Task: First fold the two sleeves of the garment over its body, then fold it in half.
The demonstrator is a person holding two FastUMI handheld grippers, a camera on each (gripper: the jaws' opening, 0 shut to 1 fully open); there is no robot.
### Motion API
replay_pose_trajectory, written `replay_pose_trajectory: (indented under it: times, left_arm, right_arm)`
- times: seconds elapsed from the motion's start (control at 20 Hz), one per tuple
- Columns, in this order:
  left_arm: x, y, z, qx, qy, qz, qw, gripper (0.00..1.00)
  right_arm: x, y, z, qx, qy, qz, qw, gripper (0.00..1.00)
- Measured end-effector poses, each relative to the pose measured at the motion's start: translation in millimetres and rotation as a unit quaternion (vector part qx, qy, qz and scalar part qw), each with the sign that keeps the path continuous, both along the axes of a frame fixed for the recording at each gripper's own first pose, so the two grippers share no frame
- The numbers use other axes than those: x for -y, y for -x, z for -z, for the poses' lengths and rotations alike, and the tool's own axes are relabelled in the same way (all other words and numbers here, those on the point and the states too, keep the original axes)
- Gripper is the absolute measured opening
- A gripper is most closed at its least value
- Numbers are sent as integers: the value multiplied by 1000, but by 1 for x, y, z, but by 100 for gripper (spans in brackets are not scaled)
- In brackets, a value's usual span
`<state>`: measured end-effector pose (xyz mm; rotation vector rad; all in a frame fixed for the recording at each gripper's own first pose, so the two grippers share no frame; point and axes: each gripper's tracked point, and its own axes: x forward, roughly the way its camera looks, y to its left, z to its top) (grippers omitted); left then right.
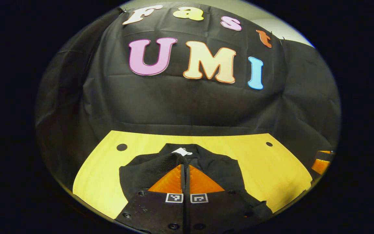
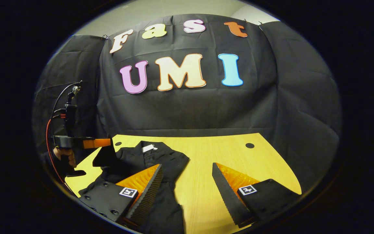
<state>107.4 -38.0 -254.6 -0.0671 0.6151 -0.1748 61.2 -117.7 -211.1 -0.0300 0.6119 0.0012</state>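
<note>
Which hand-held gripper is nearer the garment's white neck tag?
Left. The left hand-held gripper is shut over the black garment, just short of the tag. The right hand-held gripper is open, toward the garment's side edge.

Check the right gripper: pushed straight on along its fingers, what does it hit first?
Probably bare tabletop. The right gripper is open, its gap aimed at bare wood just right of the black garment. Farther along that line stands the booth wall. Height above the table is unclear.
</note>
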Motion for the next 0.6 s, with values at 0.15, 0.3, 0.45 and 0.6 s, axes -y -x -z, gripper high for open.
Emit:
replay_pose_trajectory:
  times: [0.15, 0.3, 0.45, 0.6]
  left_arm:
    - [27, -5, 9, -10, 2, 22, 1000, 0]
    - [51, -10, 19, -17, 1, 43, 999, 0]
    - [71, -15, 28, -23, -2, 58, 998, 0]
    - [72, -25, 35, -24, -30, 42, 998, 0]
  right_arm:
    - [16, 4, 1, -3, -1, 13, 1000, 94]
    - [29, 7, 1, -6, 0, 24, 1000, 96]
    - [38, 10, 2, -9, 1, 30, 1000, 97]
    - [46, 13, 1, -12, 3, 36, 999, 97]
